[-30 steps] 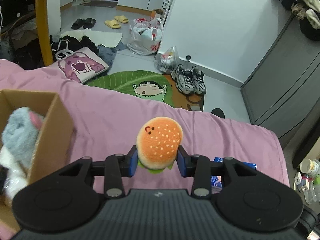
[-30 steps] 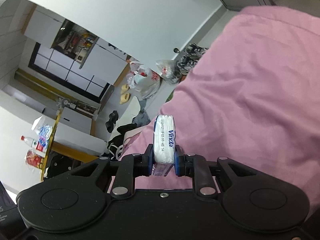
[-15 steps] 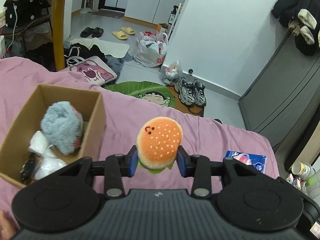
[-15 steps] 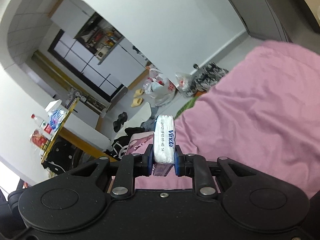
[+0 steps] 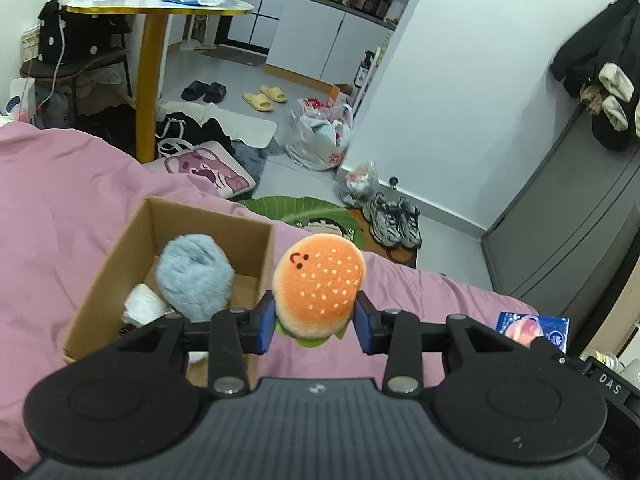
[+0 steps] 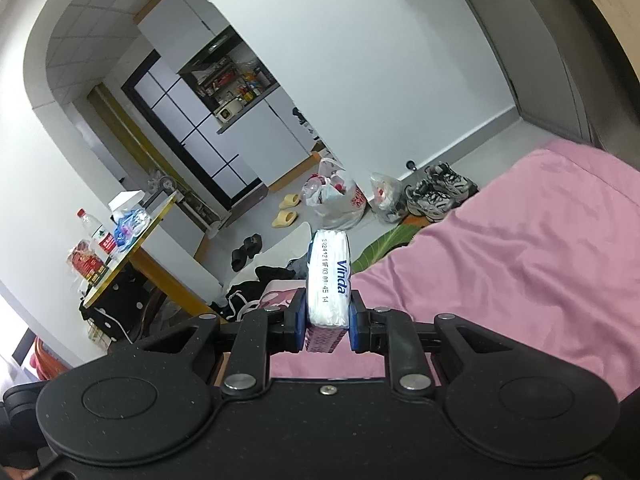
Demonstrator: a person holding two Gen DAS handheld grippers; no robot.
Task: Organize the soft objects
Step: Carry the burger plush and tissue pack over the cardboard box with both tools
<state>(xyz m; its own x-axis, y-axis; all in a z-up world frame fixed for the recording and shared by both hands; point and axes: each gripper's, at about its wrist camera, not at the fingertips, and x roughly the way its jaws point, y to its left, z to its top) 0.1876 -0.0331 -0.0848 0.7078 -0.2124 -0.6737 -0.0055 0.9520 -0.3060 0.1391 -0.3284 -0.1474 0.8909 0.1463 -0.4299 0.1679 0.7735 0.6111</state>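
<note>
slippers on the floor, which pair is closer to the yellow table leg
The black slippers. They lie left of the yellow slippers, on the side toward the table leg; the yellow pair sits nearer the white plastic bag.

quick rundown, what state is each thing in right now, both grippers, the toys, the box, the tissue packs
left gripper: shut on the burger plush
burger plush: held above the bed, beside the box
right gripper: shut on the Vinda tissue pack
Vinda tissue pack: held on edge, lifted
cardboard box: open, on the pink bedcover, partly filled
grey fluffy toy: inside the box
blue tissue pack: lying flat on the bed
</note>
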